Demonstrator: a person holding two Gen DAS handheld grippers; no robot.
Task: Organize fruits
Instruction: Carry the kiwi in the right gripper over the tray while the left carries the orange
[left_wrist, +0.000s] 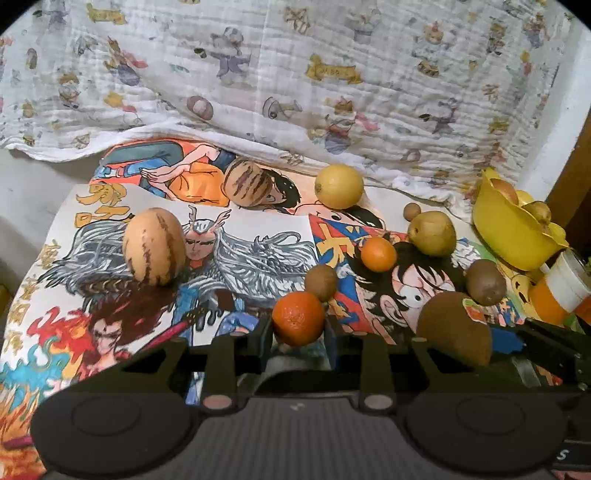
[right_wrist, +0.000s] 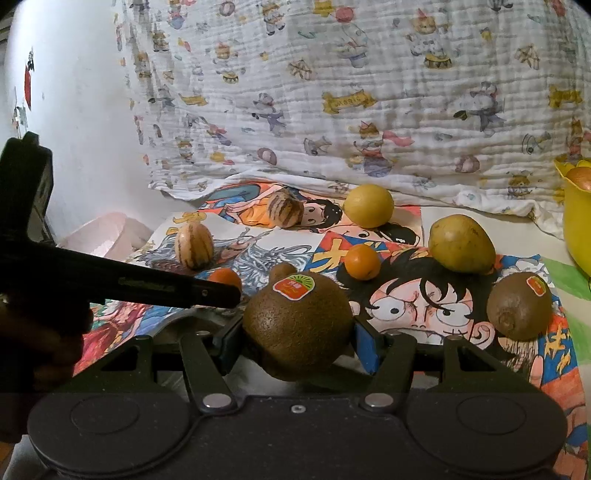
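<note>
Fruit crowds my right: small orange (left_wrist: 378, 254), pear (left_wrist: 431, 233), kiwis (left_wrist: 485, 282) block the way to the yellow bowl (left_wrist: 509, 229). Open paper between the striped melon (left_wrist: 153, 246) and lemon (left_wrist: 339, 185).

1. The kiwi (right_wrist: 297, 328) clamped in the right gripper (right_wrist: 295, 341) has matt, fuzzy brown skin with a glossy sticker.
2. The tangerine (left_wrist: 298, 317) between the left gripper (left_wrist: 297, 332) fingers is shiny and finely dimpled.
3. Both grippers look like matt black plastic (with metal pivot pins).
4. Beyond them, crinkled printed cloth (left_wrist: 295, 74); beneath, smooth drawn-on paper sheets (left_wrist: 240, 258).
5. Far right, a glossy yellow plastic bowl (left_wrist: 513, 229).
</note>
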